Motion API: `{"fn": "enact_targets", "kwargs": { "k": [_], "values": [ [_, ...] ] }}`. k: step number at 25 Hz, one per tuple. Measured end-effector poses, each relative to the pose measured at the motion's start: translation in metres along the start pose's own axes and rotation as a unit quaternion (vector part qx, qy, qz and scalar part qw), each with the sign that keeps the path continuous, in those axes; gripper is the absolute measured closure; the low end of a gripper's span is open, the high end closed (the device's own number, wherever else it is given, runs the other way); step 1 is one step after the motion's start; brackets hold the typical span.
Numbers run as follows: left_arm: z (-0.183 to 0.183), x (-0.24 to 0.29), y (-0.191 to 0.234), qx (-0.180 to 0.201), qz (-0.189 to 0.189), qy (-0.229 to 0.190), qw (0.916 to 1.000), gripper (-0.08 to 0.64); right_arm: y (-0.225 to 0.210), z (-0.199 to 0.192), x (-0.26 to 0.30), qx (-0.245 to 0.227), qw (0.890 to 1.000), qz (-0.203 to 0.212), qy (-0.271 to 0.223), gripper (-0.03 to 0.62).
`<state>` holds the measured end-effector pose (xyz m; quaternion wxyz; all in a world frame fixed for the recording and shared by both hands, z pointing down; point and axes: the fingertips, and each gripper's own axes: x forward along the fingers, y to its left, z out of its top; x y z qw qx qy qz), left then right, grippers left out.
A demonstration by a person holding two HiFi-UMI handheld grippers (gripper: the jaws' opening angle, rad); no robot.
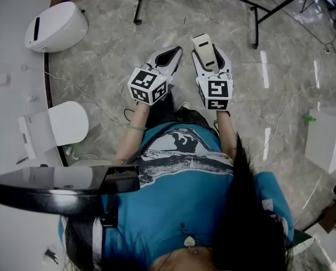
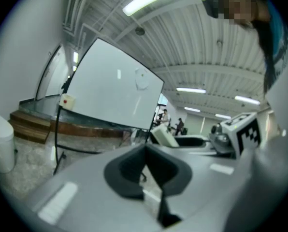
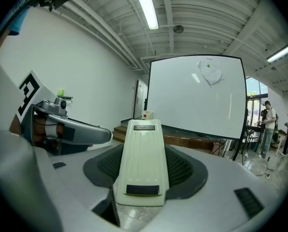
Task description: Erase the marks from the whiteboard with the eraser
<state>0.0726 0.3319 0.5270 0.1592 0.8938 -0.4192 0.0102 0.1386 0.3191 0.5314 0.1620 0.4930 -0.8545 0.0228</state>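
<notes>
Your right gripper (image 1: 213, 61) was clenched on the eraser (image 3: 141, 163); your left gripper (image 2: 145, 164) was closed on nothing. The whiteboard (image 3: 182, 100) stood well ahead, faint marks (image 3: 210, 73) near its top: you needed to approach and press the eraser flat.

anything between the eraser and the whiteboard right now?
Nothing visible. The right gripper holds the eraser, and in the right gripper view the whiteboard stands ahead with its faint mark near the top. The left gripper sits off to the side, out of the path.
</notes>
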Motion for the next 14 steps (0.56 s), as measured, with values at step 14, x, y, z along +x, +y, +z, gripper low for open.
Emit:
{"fn": "enact_targets", "kwargs": {
  "k": [14],
  "values": [
    [-0.018,-0.034,-0.047,0.010,0.003,-0.011,0.9999,0.555,0.021,-0.010,-0.053,-0.013,1.000,0.012,-0.010,0.330]
  ]
}}
